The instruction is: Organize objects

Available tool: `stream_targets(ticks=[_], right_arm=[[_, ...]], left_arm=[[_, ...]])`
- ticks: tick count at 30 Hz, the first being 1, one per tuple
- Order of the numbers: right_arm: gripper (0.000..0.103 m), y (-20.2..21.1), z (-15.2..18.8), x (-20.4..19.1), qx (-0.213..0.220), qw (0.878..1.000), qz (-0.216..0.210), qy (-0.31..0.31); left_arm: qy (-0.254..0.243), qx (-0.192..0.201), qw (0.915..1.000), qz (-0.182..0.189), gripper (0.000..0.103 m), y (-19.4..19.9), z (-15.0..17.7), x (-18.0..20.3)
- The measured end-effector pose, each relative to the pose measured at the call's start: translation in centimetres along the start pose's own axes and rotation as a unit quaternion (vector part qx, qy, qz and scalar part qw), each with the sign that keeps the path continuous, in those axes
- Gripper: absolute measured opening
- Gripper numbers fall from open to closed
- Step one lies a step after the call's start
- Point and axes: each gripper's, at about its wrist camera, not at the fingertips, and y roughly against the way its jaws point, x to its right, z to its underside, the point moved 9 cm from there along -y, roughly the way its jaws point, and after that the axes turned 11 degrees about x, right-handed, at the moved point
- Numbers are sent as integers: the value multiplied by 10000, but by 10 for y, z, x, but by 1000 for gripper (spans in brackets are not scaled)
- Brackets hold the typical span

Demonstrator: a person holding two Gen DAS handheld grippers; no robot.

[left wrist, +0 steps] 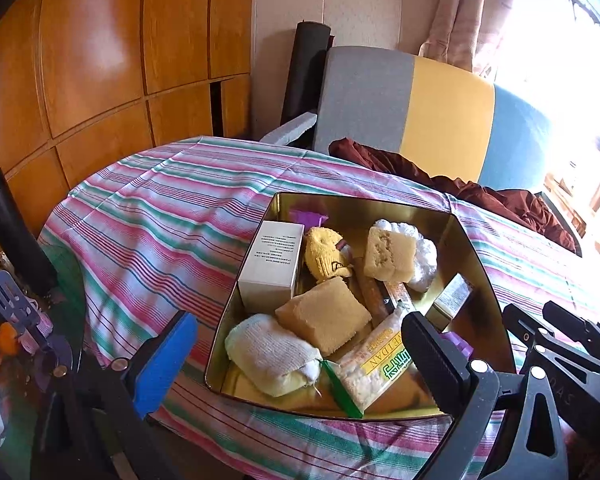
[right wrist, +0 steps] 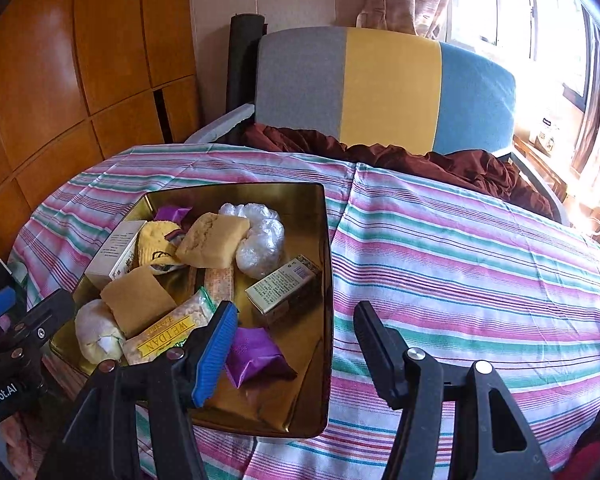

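seemingly the sorting was nearly done: snacks, boxes and socks filled the gold tin (right wrist: pixel 324 280) on the striped cloth (right wrist: pixel 460 264). left gripper (left wrist: pixel 300 360) and right gripper (right wrist: pixel 296 344) gaped, holding nothing.

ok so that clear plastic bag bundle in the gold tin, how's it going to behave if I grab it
The clear plastic bag bundle looks crumpled and puffy, so it would probably squash under the claw rather than hold its shape. Its glossy film may be slippery. It looks light for its size, and it leans against the yellow sponge block, so lifting it could nudge that block in the gold tin.
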Motion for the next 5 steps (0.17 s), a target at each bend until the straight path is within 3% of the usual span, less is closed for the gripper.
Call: stream_targets(ticks=[5], right_arm=[[61,-3,-1,-9,-21,9999,-81,70]], left_arm=[[-52,-26,10000,-35,96,-3,4,-3]])
